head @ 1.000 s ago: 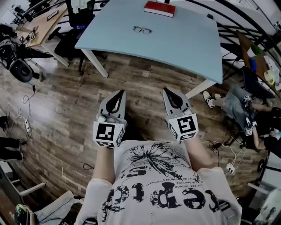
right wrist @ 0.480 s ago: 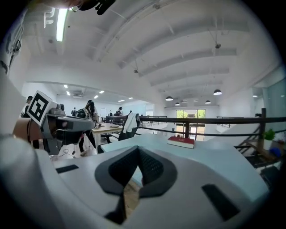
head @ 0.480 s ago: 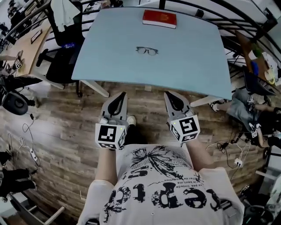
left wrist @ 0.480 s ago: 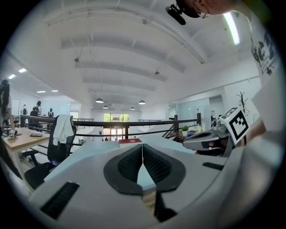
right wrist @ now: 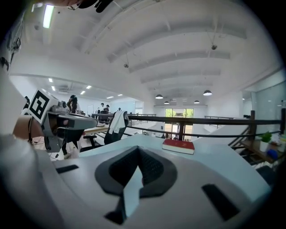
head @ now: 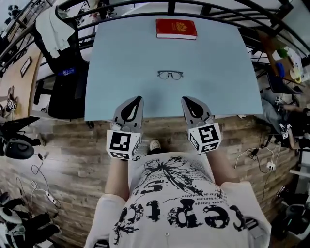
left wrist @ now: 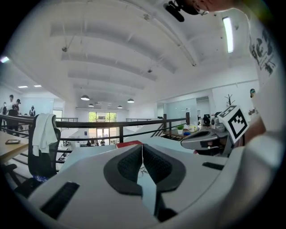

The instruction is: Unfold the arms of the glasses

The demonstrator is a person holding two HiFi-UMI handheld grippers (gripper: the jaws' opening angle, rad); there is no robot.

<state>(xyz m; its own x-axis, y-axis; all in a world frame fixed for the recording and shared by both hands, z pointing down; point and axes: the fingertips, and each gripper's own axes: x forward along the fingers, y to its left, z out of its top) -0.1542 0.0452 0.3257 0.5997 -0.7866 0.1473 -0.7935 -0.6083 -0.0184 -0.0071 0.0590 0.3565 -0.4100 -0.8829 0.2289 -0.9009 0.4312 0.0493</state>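
Dark-framed glasses (head: 170, 74) lie on the pale blue table (head: 121, 58), roughly at its middle, lenses facing me. Both grippers hover side by side over the table's near edge, short of the glasses. My left gripper (head: 139, 98) is shut and empty; in its own view the pads (left wrist: 134, 163) meet with nothing between them, and a sliver of the glasses (left wrist: 141, 170) shows just behind them. My right gripper (head: 184, 99) is also shut and empty, its jaws (right wrist: 137, 149) pressed together; the glasses are hidden in that view.
A red book (head: 176, 28) lies at the table's far edge, near a black railing (head: 169, 6). A black office chair (head: 63, 82) with a white garment (head: 51, 24) stands at the table's left. Wooden floor and cables lie below and left.
The person has walked up to the table. Both grippers, over the floor before, now reach over the table's near edge, and the glasses lie much closer to them. Jaws stayed shut.
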